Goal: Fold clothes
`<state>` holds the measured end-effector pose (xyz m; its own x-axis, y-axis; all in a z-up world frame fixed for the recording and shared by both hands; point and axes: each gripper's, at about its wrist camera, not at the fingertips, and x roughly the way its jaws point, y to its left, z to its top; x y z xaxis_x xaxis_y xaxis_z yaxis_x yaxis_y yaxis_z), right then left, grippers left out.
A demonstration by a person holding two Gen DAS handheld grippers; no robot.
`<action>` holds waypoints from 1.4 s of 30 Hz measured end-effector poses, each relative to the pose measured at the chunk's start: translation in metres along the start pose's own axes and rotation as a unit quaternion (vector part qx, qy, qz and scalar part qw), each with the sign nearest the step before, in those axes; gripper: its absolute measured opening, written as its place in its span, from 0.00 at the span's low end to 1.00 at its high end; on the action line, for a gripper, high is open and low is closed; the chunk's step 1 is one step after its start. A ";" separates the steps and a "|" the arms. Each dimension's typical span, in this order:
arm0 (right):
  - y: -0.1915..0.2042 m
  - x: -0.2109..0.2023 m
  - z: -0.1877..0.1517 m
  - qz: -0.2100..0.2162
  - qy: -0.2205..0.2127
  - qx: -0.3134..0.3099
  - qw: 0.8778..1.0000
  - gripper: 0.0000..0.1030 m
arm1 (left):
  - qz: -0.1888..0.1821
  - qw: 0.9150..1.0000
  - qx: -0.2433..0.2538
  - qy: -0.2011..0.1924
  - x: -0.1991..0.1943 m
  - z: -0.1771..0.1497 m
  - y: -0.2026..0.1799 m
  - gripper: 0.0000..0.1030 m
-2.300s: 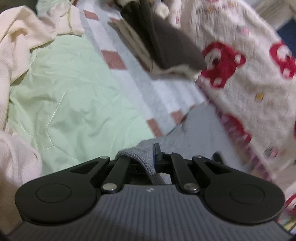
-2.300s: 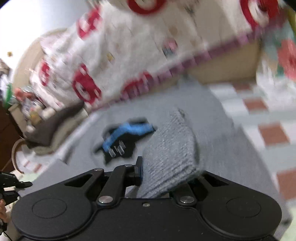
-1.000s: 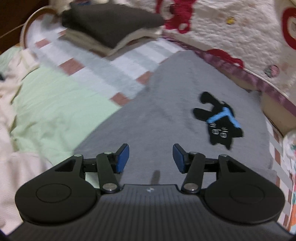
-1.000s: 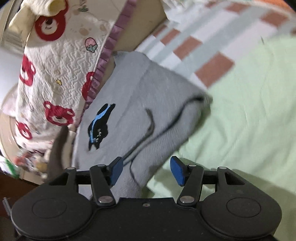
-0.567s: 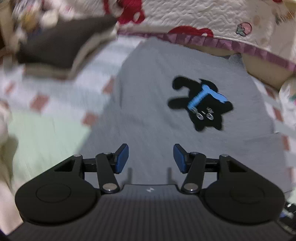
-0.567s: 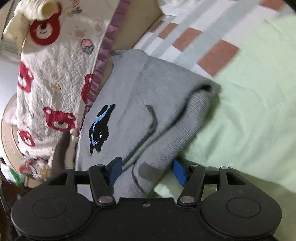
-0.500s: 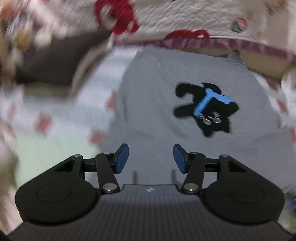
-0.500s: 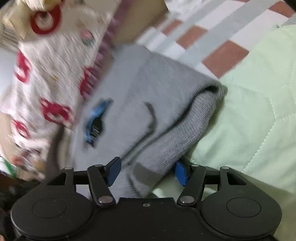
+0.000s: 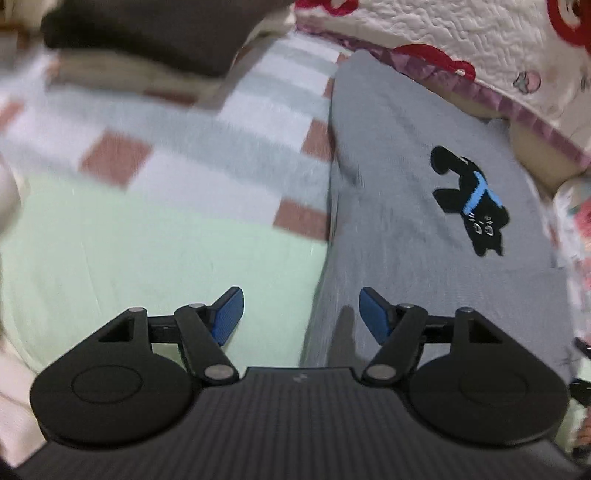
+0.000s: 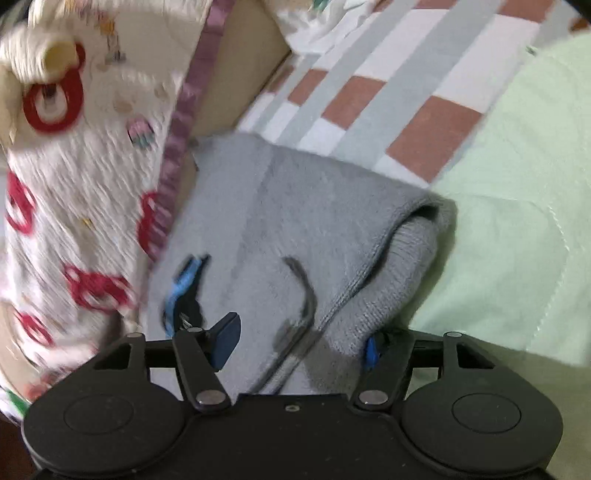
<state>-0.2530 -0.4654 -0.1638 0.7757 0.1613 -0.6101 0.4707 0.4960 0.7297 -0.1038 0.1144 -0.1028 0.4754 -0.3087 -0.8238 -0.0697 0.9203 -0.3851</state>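
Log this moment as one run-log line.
stage: mid-fold | grey sweater: flat on bed, cat patch up | left gripper: open, jaws just widened, over sweater edge | right gripper: open, straddling folded cuff

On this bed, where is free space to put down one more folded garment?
The pale green quilt beside the grey cat sweater lies bare, as does the checked sheet between that quilt and the dark folded pile. It is crowded along the bear-print blanket, which borders the sweater's far edge.
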 end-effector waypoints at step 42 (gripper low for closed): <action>0.082 0.027 -0.030 0.029 -0.013 -0.337 0.941 0.20 | -0.031 0.999 0.029 -0.028 0.020 -0.047 -0.027 0.15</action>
<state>-0.2055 -0.3947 -0.1297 0.8057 0.1883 -0.5615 0.0601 0.9172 0.3938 -0.1337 0.0725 -0.1282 0.5263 -0.3521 -0.7740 0.0113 0.9131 -0.4077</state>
